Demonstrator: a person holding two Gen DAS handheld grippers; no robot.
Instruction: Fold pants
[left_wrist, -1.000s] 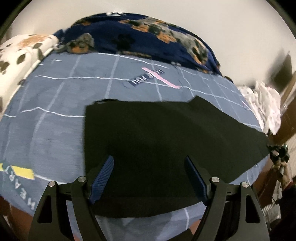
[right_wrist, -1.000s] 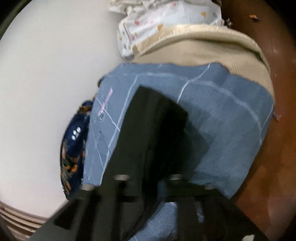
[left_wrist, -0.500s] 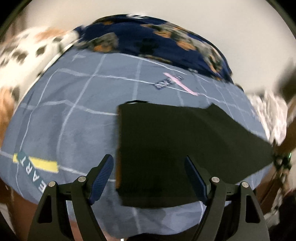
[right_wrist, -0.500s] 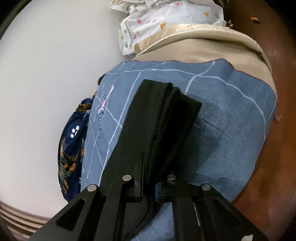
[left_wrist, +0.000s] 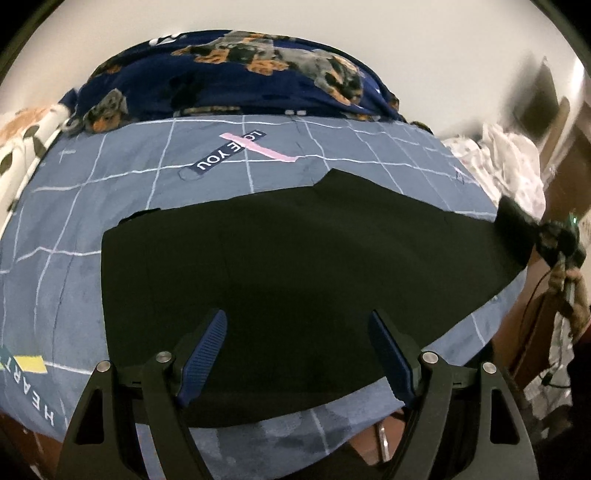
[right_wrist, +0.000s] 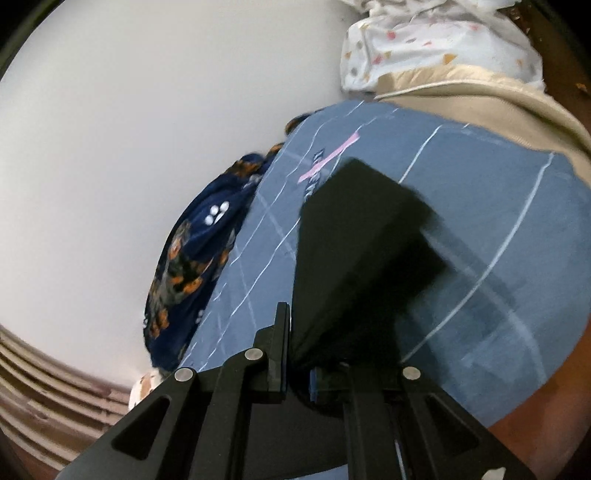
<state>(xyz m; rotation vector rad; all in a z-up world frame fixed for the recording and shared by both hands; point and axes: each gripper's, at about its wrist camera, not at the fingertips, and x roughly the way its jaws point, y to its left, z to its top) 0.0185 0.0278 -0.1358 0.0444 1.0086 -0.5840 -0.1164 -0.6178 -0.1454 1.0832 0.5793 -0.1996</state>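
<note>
The black pants (left_wrist: 295, 266) lie flat across a blue checked bed sheet (left_wrist: 110, 173). My left gripper (left_wrist: 297, 356) is open and empty, its blue pads (left_wrist: 203, 350) hovering over the near edge of the pants. My right gripper (right_wrist: 299, 369) is shut on one end of the pants (right_wrist: 362, 251) and lifts that end off the sheet (right_wrist: 498, 206). The right gripper also shows in the left wrist view (left_wrist: 557, 240) at the far right, holding the pants' end.
A navy dog-print blanket (left_wrist: 236, 74) lies bunched at the far side of the bed by the white wall. A spotted white pillow (left_wrist: 22, 147) lies at left. White patterned bedding (right_wrist: 436, 40) and a beige cover (right_wrist: 480, 99) lie past the sheet's end. Brown floor (right_wrist: 554, 406) borders the bed.
The left gripper moved back in over the pants' near edge, still open. The right gripper stayed shut on the pants and raised and swung their end; the view is blurred by motion.
</note>
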